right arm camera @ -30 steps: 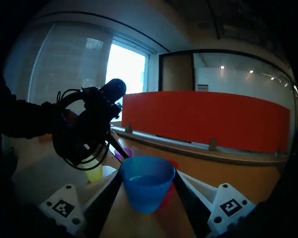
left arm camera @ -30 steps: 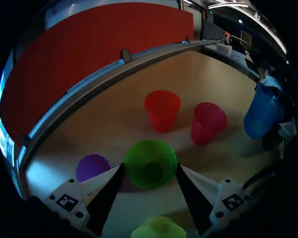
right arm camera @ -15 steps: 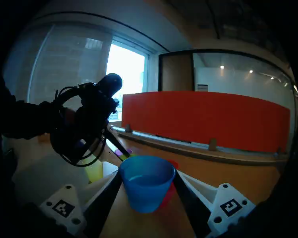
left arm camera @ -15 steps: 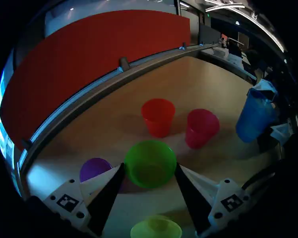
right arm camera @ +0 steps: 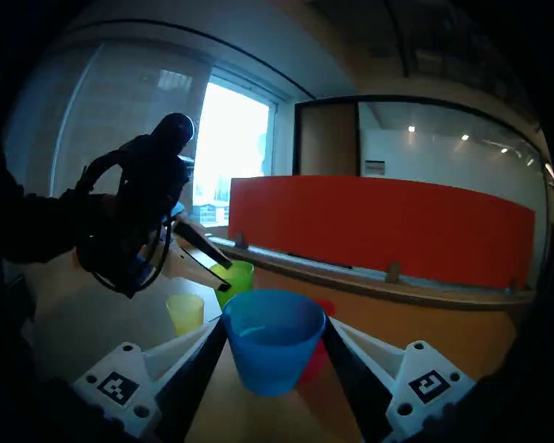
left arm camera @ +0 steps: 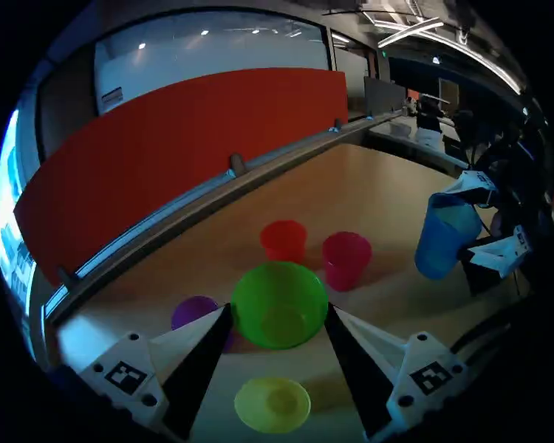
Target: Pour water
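My left gripper (left arm camera: 277,325) is shut on a green cup (left arm camera: 279,303), held in the air above the wooden table (left arm camera: 366,177). In the right gripper view that green cup (right arm camera: 233,279) hangs in the left gripper (right arm camera: 221,275), held by a dark-sleeved hand. My right gripper (right arm camera: 274,347) is shut on a blue cup (right arm camera: 273,338) with water in it. The left gripper view shows this blue cup (left arm camera: 444,234) at the right, held upright in the right gripper (left arm camera: 484,229).
On the table stand an orange cup (left arm camera: 283,239), a pink cup (left arm camera: 345,258), a purple cup (left arm camera: 196,314) and a yellow cup (left arm camera: 272,403). The yellow cup (right arm camera: 185,312) stands left of the blue one. A red partition (left arm camera: 173,148) runs along the table's far edge.
My left gripper has lifted the green cup higher, so the cups on the table look smaller and farther below. The blue cup in the right gripper has kept its place.
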`<action>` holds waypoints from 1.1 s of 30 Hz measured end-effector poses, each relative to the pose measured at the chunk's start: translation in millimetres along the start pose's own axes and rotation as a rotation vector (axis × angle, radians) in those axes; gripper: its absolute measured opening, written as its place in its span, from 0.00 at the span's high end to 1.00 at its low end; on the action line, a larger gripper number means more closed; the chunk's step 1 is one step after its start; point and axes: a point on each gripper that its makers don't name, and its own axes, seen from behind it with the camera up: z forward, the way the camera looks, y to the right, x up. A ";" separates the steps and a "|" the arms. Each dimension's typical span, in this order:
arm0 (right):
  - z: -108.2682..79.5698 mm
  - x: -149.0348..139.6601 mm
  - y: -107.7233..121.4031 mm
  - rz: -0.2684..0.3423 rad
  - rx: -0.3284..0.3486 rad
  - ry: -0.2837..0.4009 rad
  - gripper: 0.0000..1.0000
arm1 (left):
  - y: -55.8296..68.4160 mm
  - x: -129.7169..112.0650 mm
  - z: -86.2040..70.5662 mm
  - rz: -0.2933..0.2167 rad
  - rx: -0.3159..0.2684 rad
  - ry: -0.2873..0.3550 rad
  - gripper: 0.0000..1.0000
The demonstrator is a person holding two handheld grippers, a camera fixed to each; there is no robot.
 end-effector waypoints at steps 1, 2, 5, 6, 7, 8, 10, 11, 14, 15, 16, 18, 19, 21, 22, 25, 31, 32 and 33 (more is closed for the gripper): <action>-1.6 0.2 -2.5 0.001 0.000 -0.001 0.09 | 1.7 0.6 -4.8 -0.006 0.000 0.014 0.12; -3.3 0.4 -5.4 0.002 0.000 -0.002 0.09 | 3.7 1.2 -10.3 -0.013 0.000 0.029 0.12; -8.2 0.5 -13.0 0.006 -0.002 -0.005 0.09 | 8.0 5.4 -26.2 -0.032 0.003 0.082 0.12; -9.7 0.5 -15.3 0.007 -0.002 -0.005 0.09 | 9.8 6.6 -31.2 -0.037 0.003 0.098 0.12; -11.3 0.6 -17.5 0.008 -0.003 -0.006 0.09 | 12.3 7.4 -36.1 -0.042 0.001 0.112 0.12; -13.0 0.7 -20.0 0.009 -0.003 -0.006 0.09 | 15.1 8.3 -41.7 -0.047 -0.002 0.128 0.12; -16.0 1.5 -24.0 0.012 -0.004 -0.006 0.09 | 19.4 8.5 -50.4 -0.057 -0.004 0.150 0.12; -17.7 2.2 -26.2 0.014 -0.004 -0.006 0.09 | 21.7 8.3 -55.0 -0.062 -0.004 0.161 0.12; -21.7 3.6 -32.4 0.019 -0.005 -0.005 0.09 | 28.1 8.0 -67.3 -0.068 -0.002 0.197 0.12; -22.9 3.8 -34.4 0.021 -0.005 -0.005 0.09 | 30.1 7.8 -71.1 -0.068 0.000 0.208 0.12; -24.0 3.7 -36.4 0.022 -0.004 -0.004 0.09 | 31.9 7.3 -74.9 -0.069 0.002 0.219 0.12; -26.2 3.3 -40.2 0.024 -0.003 -0.004 0.09 | 35.9 6.5 -83.1 -0.070 0.007 0.241 0.12; -27.2 3.2 -41.6 0.025 -0.003 -0.004 0.09 | 38.1 6.6 -86.9 -0.072 0.008 0.254 0.12; -29.3 3.0 -44.5 0.027 -0.002 -0.003 0.09 | 42.7 6.6 -95.0 -0.075 0.011 0.282 0.12; -30.3 3.2 -45.8 0.028 -0.001 -0.003 0.08 | 44.8 6.4 -98.6 -0.078 0.013 0.296 0.12; -33.4 4.2 -50.2 0.030 0.001 -0.002 0.09 | 51.9 4.2 -108.2 -0.085 0.016 0.332 0.12; -37.9 5.6 -57.1 0.029 0.003 -0.001 0.09 | 62.8 -1.6 -123.5 -0.089 0.030 0.385 0.12; -38.5 5.6 -58.1 0.030 0.003 0.000 0.09 | 64.5 -1.7 -126.5 -0.088 0.034 0.396 0.12; -38.9 5.7 -59.2 0.030 0.004 0.000 0.09 | 66.2 -1.8 -129.2 -0.088 0.036 0.405 0.12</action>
